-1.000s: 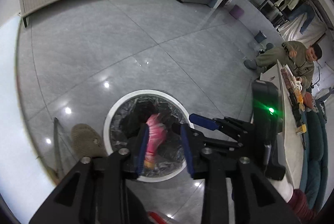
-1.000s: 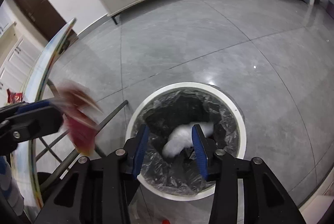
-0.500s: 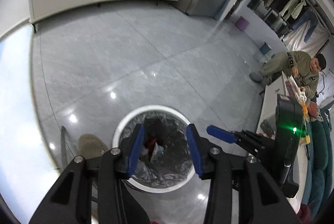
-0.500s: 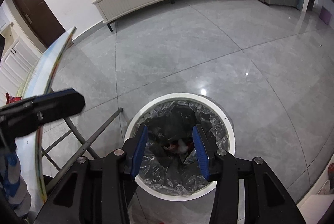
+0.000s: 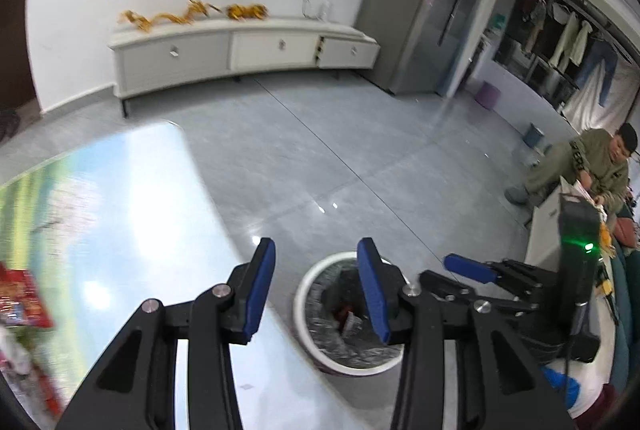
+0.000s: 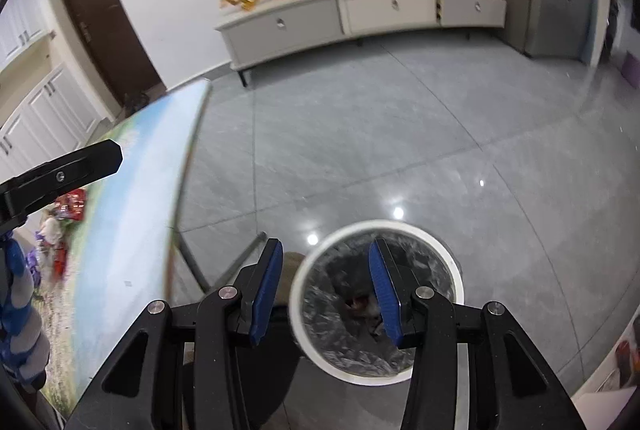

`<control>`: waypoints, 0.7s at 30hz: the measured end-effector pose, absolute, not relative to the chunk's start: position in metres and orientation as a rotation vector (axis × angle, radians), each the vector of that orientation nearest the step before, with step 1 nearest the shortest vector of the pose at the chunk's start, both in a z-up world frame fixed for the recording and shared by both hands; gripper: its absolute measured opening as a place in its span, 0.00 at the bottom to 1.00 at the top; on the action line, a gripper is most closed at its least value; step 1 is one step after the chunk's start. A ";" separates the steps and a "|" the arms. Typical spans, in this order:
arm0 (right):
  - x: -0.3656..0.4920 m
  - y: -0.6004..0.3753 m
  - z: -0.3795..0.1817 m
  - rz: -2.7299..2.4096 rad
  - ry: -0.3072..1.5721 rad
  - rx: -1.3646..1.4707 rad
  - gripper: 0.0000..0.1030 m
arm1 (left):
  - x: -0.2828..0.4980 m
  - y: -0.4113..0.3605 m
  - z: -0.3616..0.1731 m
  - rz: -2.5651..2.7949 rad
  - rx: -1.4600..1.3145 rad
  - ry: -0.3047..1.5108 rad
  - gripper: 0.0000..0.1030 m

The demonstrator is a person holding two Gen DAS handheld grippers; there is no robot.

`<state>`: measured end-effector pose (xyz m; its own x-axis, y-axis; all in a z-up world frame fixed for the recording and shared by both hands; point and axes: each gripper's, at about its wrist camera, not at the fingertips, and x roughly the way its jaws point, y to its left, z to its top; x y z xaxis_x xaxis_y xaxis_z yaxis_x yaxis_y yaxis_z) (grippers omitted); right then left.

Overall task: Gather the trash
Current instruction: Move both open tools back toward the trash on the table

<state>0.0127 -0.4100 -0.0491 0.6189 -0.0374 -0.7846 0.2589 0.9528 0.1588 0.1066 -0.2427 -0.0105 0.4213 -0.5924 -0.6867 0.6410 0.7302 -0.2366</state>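
A round white bin lined with a black bag stands on the grey floor, with red and pale scraps lying at its bottom. My left gripper hangs open above the table edge and the bin, nothing between its blue pads. My right gripper is open too, high over the bin's left rim, and empty. It also shows in the left wrist view as the right gripper reaching in from the right. On the table at far left lies red wrapper trash.
A glass-topped table with metal legs stands left of the bin. A low white cabinet and a wall screen are at the back. A person sits at the right beside a white counter. A slipper lies by the bin.
Both grippers let their trash fall into the bin, then rose and tilted up. The bin looks smaller and lower now, and the table top and wall screen have come into view.
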 end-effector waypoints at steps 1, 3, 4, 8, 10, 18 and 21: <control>0.012 -0.405 -0.043 -0.167 0.881 0.261 0.43 | 0.105 -0.229 -0.004 -0.756 0.059 0.814 0.40; 0.012 -0.393 -0.031 -0.151 0.862 0.245 0.43 | 0.105 -0.205 0.006 -0.728 0.044 0.788 0.40; 0.011 -0.385 -0.023 -0.141 0.852 0.233 0.43 | 0.104 -0.197 0.010 -0.715 0.038 0.779 0.40; 0.014 -0.360 -0.001 -0.108 0.820 0.194 0.43 | 0.102 -0.146 0.029 -0.644 0.011 0.732 0.40; 0.014 -0.342 0.014 -0.082 0.798 0.180 0.43 | 0.101 -0.121 0.038 -0.615 -0.002 0.712 0.40; 0.022 -0.279 0.046 0.016 0.746 0.120 0.44 | 0.096 0.008 0.062 -0.436 -0.080 0.626 0.53; 0.025 -0.253 0.052 0.062 0.735 0.098 0.45 | 0.091 0.065 0.065 -0.350 -0.101 0.607 0.53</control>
